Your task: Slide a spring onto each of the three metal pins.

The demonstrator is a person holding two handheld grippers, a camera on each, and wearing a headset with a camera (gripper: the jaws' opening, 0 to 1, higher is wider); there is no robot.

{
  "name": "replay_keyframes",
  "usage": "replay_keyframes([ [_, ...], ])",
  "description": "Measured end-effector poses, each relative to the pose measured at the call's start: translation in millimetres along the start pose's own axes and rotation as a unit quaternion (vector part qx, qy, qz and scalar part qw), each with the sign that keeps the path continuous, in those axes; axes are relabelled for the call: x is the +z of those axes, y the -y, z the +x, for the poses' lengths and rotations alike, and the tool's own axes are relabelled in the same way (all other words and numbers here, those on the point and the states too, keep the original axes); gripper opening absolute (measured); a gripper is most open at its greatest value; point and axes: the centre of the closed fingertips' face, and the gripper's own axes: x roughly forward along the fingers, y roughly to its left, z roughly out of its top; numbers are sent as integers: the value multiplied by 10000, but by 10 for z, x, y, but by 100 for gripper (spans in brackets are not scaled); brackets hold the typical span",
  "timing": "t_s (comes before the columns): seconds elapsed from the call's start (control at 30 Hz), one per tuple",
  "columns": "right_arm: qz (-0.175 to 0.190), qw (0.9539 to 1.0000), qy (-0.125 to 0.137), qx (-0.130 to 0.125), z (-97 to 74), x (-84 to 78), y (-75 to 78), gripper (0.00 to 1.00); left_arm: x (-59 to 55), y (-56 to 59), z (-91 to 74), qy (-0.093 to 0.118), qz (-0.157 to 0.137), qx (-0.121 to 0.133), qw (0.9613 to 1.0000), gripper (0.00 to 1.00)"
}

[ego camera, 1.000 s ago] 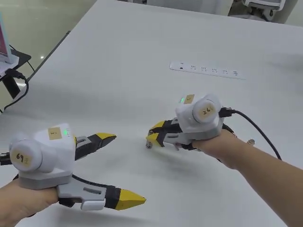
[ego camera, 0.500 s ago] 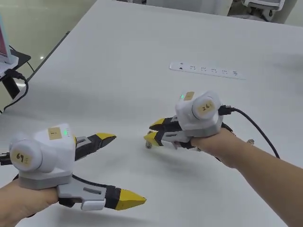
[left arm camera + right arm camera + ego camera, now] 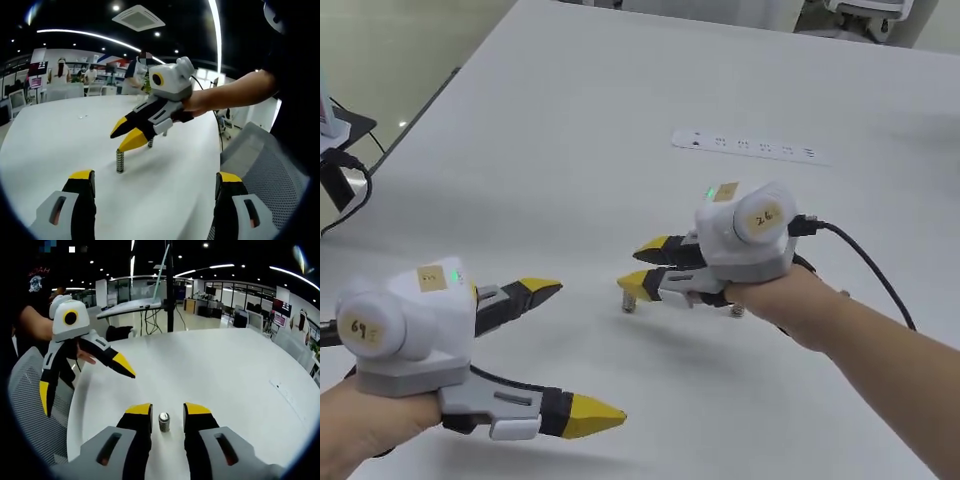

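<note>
Two grippers over the white table [image 3: 570,150]. The left gripper [image 3: 590,350] hangs at the near side, jaws spread wide, holding nothing. The right gripper [image 3: 632,265] has its jaws a little apart. A spring [image 3: 164,421] stands upright on the table between the tips, no contact visible. A power strip [image 3: 750,147] lies well beyond.

Head view looks down; gripper views opposed, sharing spring [image 3: 120,161].

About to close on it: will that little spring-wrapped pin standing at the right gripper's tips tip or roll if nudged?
Likely tips easily: the pin stands slim and upright on the smooth table. Once down, its round body would probably roll.
</note>
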Motion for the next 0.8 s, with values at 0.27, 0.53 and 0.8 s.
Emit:
replay_keyframes([
  [0.27,-107,9993,354,-67,-219,189,-13,30,86,-30,52,53,40,3,10000,97],
  [0.53,-195,9982,546,-172,-529,195,-12,36,141,-39,103,73,65,-8,10000,97],
  [0.8,-143,9963,770,-360,-876,149,11,45,264,-11,164,165,70,-56,9998,98],
])
